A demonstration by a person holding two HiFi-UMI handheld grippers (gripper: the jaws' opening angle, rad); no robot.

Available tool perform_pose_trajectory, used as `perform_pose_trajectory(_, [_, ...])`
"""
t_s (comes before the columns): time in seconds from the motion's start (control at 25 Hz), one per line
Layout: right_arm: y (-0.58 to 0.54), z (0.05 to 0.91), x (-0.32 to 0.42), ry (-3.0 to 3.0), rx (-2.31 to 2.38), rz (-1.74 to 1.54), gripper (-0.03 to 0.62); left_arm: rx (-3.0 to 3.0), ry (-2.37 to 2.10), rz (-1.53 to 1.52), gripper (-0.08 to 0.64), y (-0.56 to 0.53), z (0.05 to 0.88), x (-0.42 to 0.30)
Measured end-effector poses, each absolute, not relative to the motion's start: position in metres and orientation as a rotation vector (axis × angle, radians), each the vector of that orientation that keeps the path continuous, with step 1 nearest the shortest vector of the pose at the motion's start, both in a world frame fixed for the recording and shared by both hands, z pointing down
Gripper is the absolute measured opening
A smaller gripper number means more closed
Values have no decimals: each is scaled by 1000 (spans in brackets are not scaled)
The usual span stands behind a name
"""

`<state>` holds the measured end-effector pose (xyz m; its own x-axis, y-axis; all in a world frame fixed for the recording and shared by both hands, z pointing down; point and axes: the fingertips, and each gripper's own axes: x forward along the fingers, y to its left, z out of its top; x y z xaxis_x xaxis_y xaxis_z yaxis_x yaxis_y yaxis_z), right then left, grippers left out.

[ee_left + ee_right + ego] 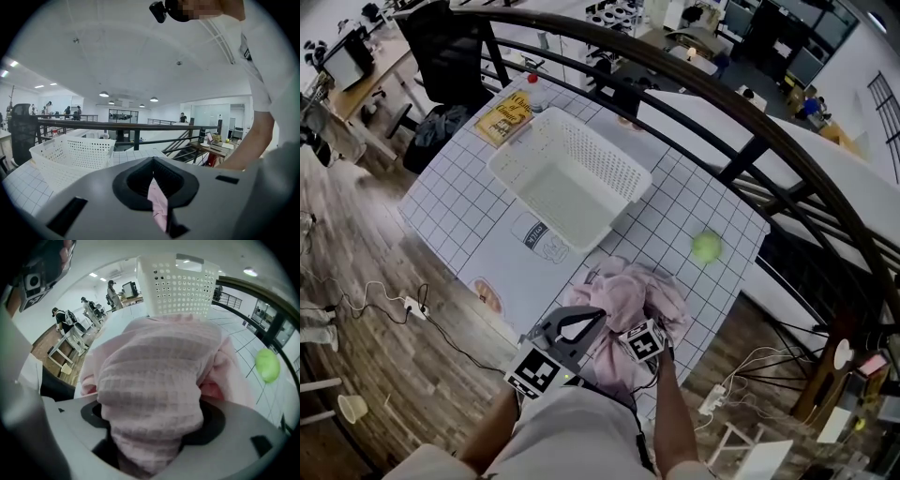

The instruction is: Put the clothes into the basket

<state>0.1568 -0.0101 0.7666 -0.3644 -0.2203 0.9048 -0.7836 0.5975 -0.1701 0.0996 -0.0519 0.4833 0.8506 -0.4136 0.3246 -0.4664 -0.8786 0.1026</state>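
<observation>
The pink garment (pixel 623 295) lies bunched in a heap at the near edge of the counter (pixel 459 211). It is outside the basket (pixel 623 164), which stands empty a little way beyond both sets of jaws.

The left gripper (pixel 157 201) has its jaws clenched together, with a thin fold of the pink cloth pinched in the slit between them. That sliver is all its own view shows of the garment. The basket's perforated wall (pixel 70 154) rises ahead and to the left of these jaws.

The right gripper (pixel 150 441) stands with its jaws wide. They are clamped from both sides on a thick wad of the waffle-textured cloth, which fills the gap and mounds up in front of the camera. Over the mound, the end wall of the basket (pixel 178 284) shows straight ahead of the jaws. A green ball (pixel 268 365) sits on the counter ahead and to their right, clear of the cloth.

The head view shows neither grip, because the cloth covers the jaw tips. Only that view shows the two grippers side by side at the near side of the heap. It alone also shows a yellow booklet (pixel 506 114) just beside the basket's far left corner and a dark railing (pixel 722 103) curving past the far side of the counter.
</observation>
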Motion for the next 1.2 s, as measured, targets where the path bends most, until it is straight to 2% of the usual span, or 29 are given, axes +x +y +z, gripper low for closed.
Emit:
perform_pose_trajectory(0.16, [-15,762,158,-1878,860,828,302,2850,-693,437,3,-52,482,96])
perform_pose_trajectory(0.32, [-19,758,162,-1900,936,817,239,2852,-704,428,3,-52,479,92])
perform_pose_trajectory(1.2, [-18,599,158,-2237,1247,698,232,2829,-786,281,3,-49,452,68])
